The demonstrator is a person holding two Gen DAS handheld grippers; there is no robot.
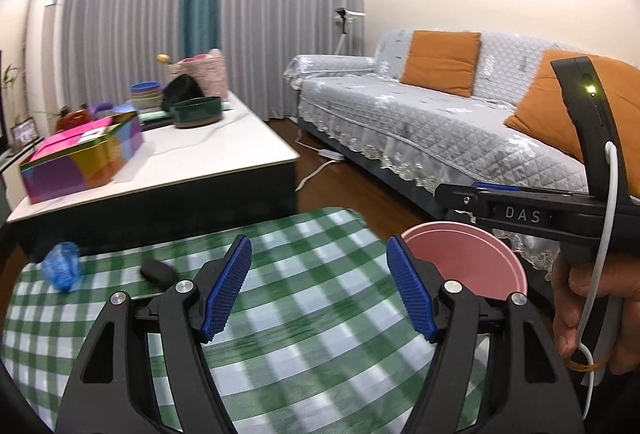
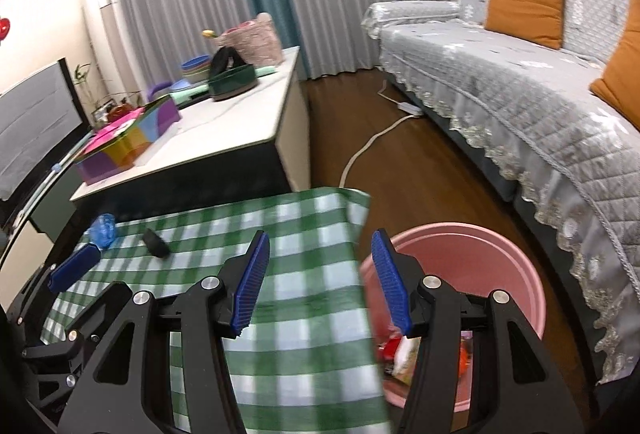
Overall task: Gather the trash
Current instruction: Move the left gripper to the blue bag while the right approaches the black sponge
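A crumpled blue wrapper [image 1: 62, 266] [image 2: 103, 230] and a small black object [image 1: 158, 271] [image 2: 156, 248] lie at the far left of the green checked tablecloth [image 1: 300, 362] [image 2: 304, 318]. A pink bin [image 1: 476, 258] [image 2: 488, 254] stands on the floor at the table's right edge, with several bits of trash [image 2: 404, 350] inside. My left gripper [image 1: 319, 270] hovers open over the cloth with nothing between its blue pads. My right gripper [image 2: 320, 266] is open and empty too, straddling the cloth's right edge and the bin's rim. One blue pad [image 2: 74, 270] of the left gripper shows near the wrapper.
A white-topped coffee table [image 1: 224, 149] [image 2: 248, 121] behind holds a colourful box [image 1: 80, 157], bowls and a pink basket. A grey sofa [image 1: 420, 121] [image 2: 520, 93] with orange cushions runs along the right. A power strip cable [image 2: 360, 153] lies on the wood floor. A hand [image 1: 588, 298] grips the right tool.
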